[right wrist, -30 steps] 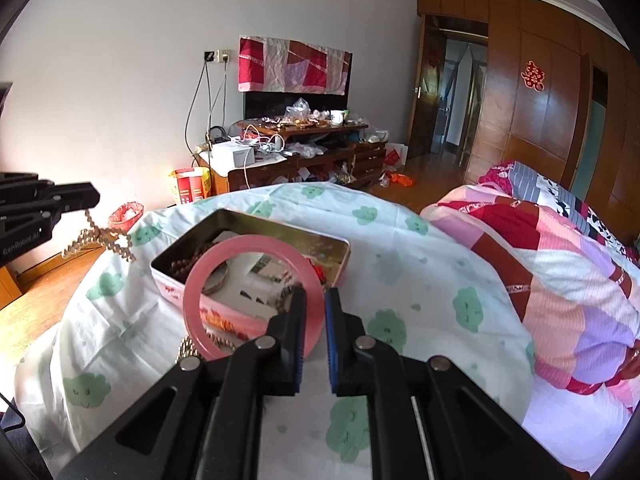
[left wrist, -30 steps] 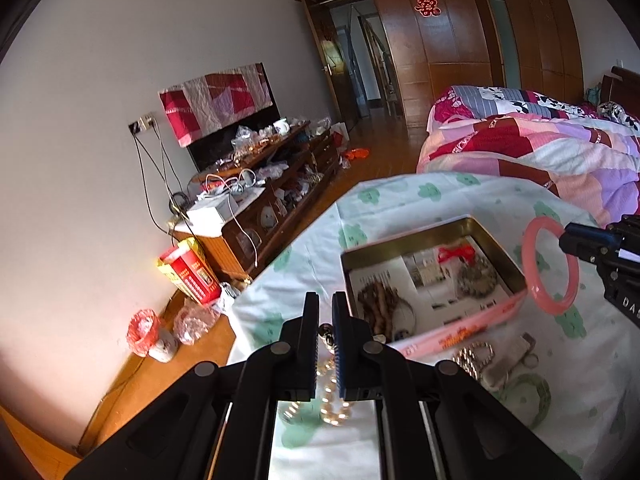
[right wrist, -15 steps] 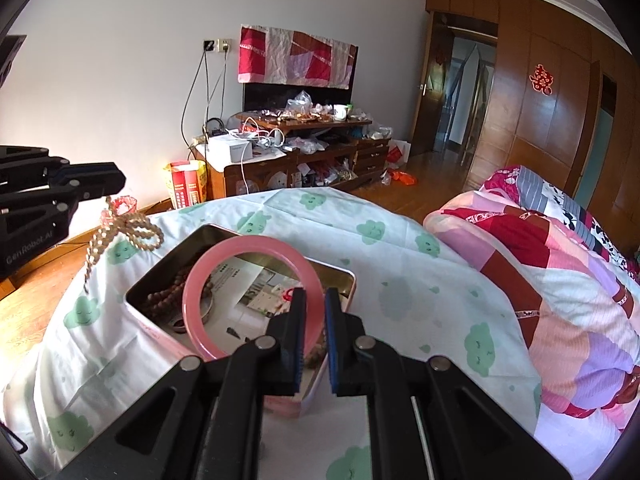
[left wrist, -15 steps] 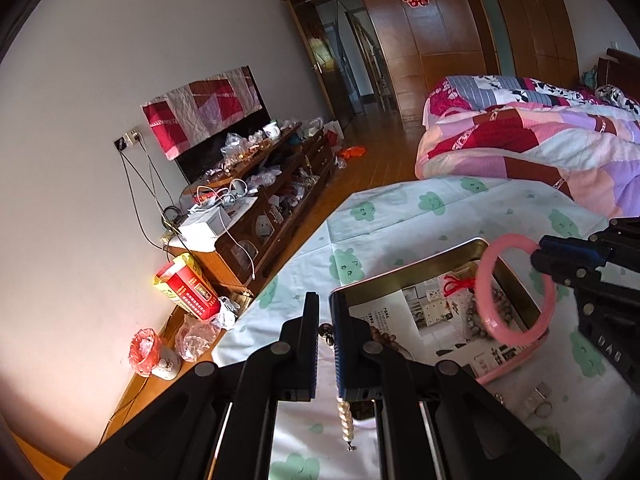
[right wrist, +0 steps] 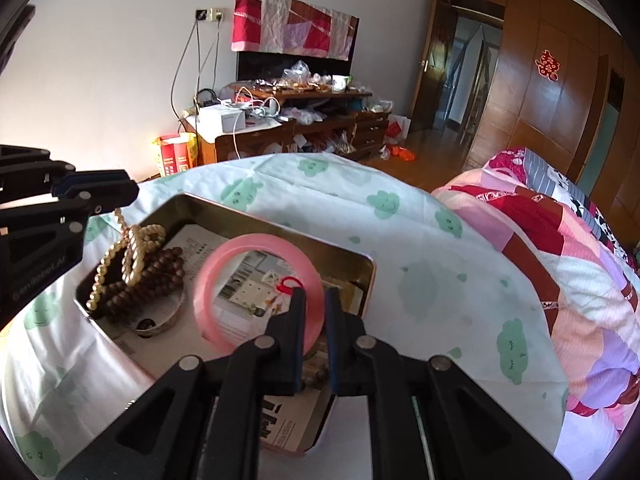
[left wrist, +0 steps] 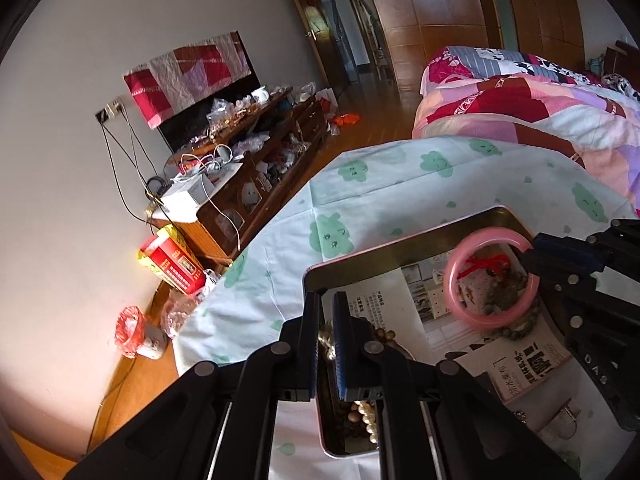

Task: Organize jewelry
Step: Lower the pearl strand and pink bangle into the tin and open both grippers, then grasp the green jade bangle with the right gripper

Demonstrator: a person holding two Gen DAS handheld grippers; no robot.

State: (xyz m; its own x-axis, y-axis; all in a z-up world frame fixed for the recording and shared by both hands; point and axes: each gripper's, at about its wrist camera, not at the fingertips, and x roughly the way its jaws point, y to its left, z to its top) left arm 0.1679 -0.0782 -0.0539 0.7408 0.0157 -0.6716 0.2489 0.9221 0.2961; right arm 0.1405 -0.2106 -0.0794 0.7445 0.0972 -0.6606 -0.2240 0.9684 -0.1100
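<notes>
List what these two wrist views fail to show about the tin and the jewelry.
- Left wrist view: left gripper hides where it pinches the pearl strand.
- Right wrist view: right gripper covers the near corner of the tin.
- Both: paper print too small.

Glossy pink bangle (right wrist: 256,292), smooth like polished plastic or stone. The tin (right wrist: 280,226) shows dull brassy metal walls, lined with printed paper (left wrist: 384,304). Pearly beads (right wrist: 132,248) shine above matt brown wooden beads (right wrist: 160,272). Grippers: matt black plastic, blue pads (left wrist: 340,344). Underneath, soft creased cotton sheet (right wrist: 420,240); lacquered wood doors (right wrist: 560,92) gleam.
</notes>
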